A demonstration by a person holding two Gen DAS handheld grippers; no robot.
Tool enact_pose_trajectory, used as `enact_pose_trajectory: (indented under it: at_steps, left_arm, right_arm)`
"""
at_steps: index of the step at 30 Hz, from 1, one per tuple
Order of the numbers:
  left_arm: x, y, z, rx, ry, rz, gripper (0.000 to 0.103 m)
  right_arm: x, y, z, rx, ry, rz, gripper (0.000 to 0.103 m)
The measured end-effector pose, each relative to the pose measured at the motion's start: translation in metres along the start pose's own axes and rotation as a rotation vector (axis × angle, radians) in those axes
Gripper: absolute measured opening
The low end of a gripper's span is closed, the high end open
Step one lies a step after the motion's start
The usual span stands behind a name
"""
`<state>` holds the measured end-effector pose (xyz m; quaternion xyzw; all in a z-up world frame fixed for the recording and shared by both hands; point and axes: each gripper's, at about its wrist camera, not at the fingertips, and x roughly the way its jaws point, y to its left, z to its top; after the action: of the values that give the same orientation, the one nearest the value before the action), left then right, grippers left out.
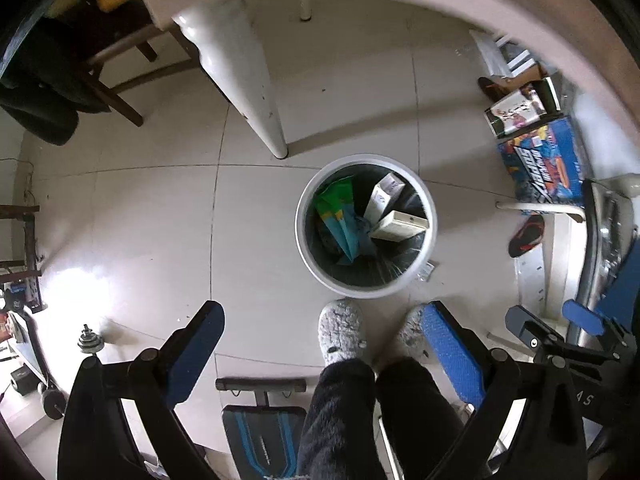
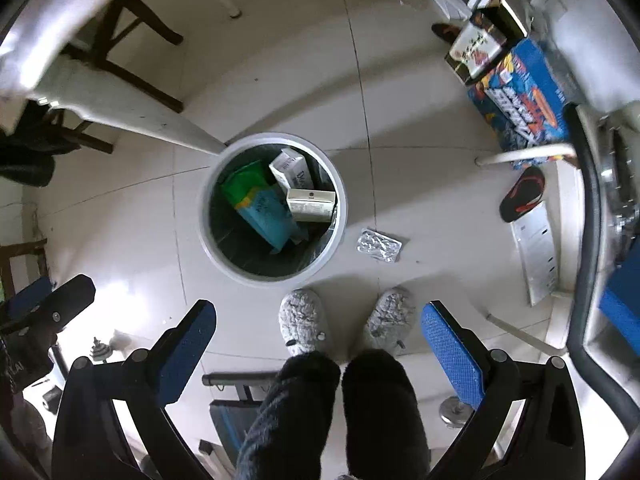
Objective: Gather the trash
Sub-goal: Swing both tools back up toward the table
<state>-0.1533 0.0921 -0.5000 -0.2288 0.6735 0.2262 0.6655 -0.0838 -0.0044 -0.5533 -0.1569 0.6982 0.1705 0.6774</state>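
Standing on tile, white bin (image 2: pixel 272 276) holding two cartons (image 2: pixel 311 205), green-blue packet (image 2: pixel 256 204), blister pack (image 2: pixel 378 245) beside it, both tongs (image 1: pixel 320 334) (image 2: pixel 318 330) released

Ahead of the right gripper (image 2: pixel 318 340), whose pads (image 2: pixel 452 354) are blue with a dotted texture, stands a white bin (image 2: pixel 208 216) with a dark lining. Inside lie a green and teal wrapper (image 2: pixel 260 208) and white cartons (image 2: pixel 310 204). Just beside it, a silver blister pack (image 2: pixel 378 245) shines on pale cream floor tiles (image 2: pixel 420 120). Nearer, grey speckled slippers (image 2: pixel 300 320).
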Motion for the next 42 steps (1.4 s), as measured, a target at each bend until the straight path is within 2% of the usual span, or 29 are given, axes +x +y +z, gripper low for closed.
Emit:
enact_pose_trajectory:
  at_steps: [13,17,22,27,30,36,39,42]
  left_arm:
    - [-0.152,0.009,-0.039,0.018,-0.077,-0.019,0.101]
    - [-0.198,0.005,-0.034,0.014,-0.139,0.012,0.101]
    - [-0.24,-0.009,0.0,0.005,-0.242,0.025,0.101]
    - [-0.259,-0.035,0.056,-0.005,-0.31,0.068,0.101]
    - [-0.261,-0.055,0.098,-0.02,-0.324,0.086,0.101]
    - [-0.251,-0.111,0.196,-0.058,-0.304,0.142,0.102]
    - [-0.24,-0.14,0.25,-0.071,-0.273,0.205,0.102]
    - [-0.229,-0.171,0.302,-0.064,-0.239,0.303,0.102]
  right_arm:
    - [-0.171,0.02,-0.044,-0.001,-0.06,0.031,0.103]
    - [-0.224,0.019,-0.044,0.048,-0.097,0.083,0.103]
    - [-0.278,0.008,-0.013,0.112,-0.172,0.139,0.103]
    - [-0.327,-0.025,0.049,0.177,-0.277,0.131,0.103]
    - [-0.344,-0.054,0.094,0.224,-0.308,0.131,0.103]
    - [-0.36,-0.134,0.223,0.286,-0.335,0.108,0.103]
    - [-0.361,-0.182,0.304,0.323,-0.332,0.084,0.103]
    - [-0.358,-0.221,0.371,0.363,-0.316,0.064,0.103]
